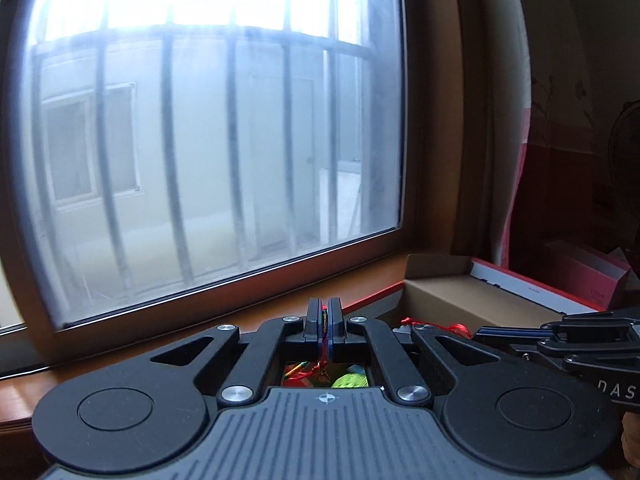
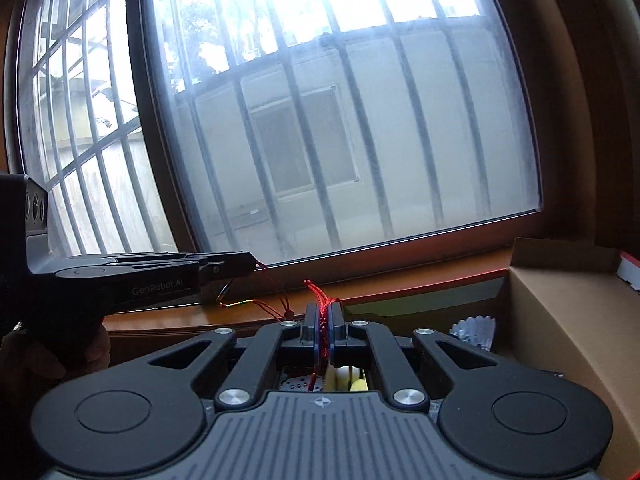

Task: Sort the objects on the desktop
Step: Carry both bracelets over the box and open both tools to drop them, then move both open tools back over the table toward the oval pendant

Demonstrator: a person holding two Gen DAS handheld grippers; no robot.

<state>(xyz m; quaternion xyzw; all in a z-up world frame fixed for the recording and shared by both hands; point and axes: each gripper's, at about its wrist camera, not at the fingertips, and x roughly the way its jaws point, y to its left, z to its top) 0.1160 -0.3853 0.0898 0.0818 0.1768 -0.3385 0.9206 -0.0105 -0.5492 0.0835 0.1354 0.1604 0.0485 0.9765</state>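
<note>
A thin red cord (image 1: pixel 436 326) with a multi-coloured braided part is stretched between both grippers above the wooden sill. My left gripper (image 1: pixel 325 314) is shut, with the braided part pinched between its pads. In the right wrist view my right gripper (image 2: pixel 325 314) is shut on the red cord (image 2: pixel 280 306), which loops up in front of the fingers and runs left to the left gripper's tip (image 2: pixel 251 261). The right gripper (image 1: pixel 476 335) enters the left wrist view from the right, side-on. Colourful small items (image 1: pixel 320 372) lie below, mostly hidden by the gripper body.
An open cardboard box (image 1: pixel 460 288) stands to the right, beside a red box with a white lid (image 1: pixel 520 286). A white shuttlecock (image 2: pixel 476 332) lies by the cardboard box (image 2: pixel 560 312). The barred window (image 2: pixel 340 140) and wooden sill (image 2: pixel 180 318) are close ahead. A hand (image 2: pixel 44 360) holds the left gripper.
</note>
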